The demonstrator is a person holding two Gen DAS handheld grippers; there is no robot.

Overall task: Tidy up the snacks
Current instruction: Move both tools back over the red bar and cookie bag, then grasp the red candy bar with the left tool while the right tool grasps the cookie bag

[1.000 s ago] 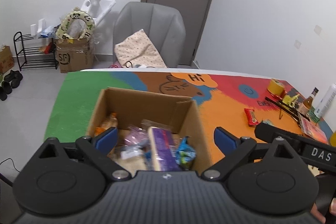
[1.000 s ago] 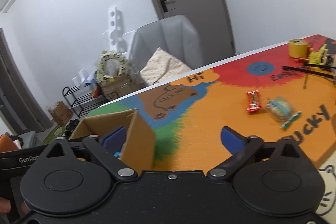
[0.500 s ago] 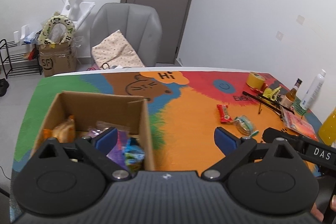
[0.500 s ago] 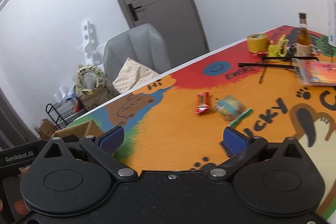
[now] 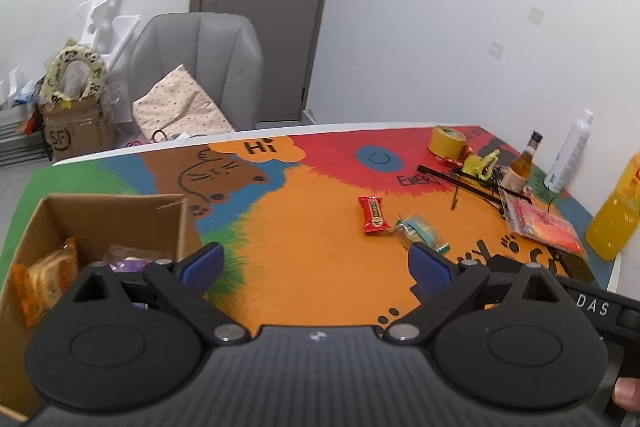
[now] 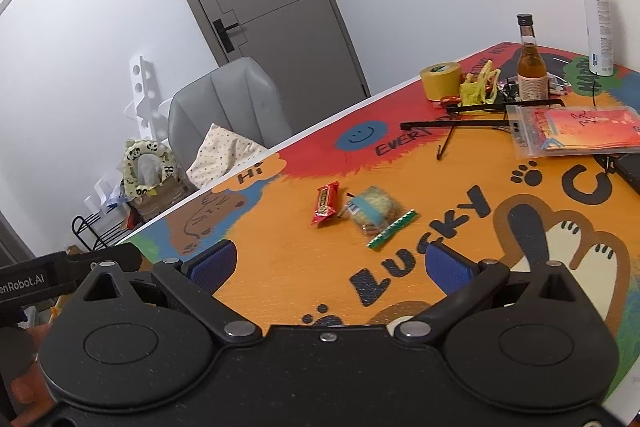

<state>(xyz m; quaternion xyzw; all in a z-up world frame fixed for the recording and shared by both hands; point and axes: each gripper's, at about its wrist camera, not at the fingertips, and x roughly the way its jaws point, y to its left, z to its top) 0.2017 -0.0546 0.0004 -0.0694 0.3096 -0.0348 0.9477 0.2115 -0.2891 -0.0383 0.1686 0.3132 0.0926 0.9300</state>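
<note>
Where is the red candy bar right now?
The red candy bar lies flat on the orange part of the table, just left of the clear cookie packet in the right wrist view, ahead of both open tools.

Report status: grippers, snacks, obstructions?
Left gripper and right gripper open, empty. Red bar and clear cookie pack loose on table. Path clear.

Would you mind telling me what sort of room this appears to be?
Probably a room in a home or small studio: a cartoon-painted table, a grey padded chair holding a cushion, and a grey interior door.
</note>
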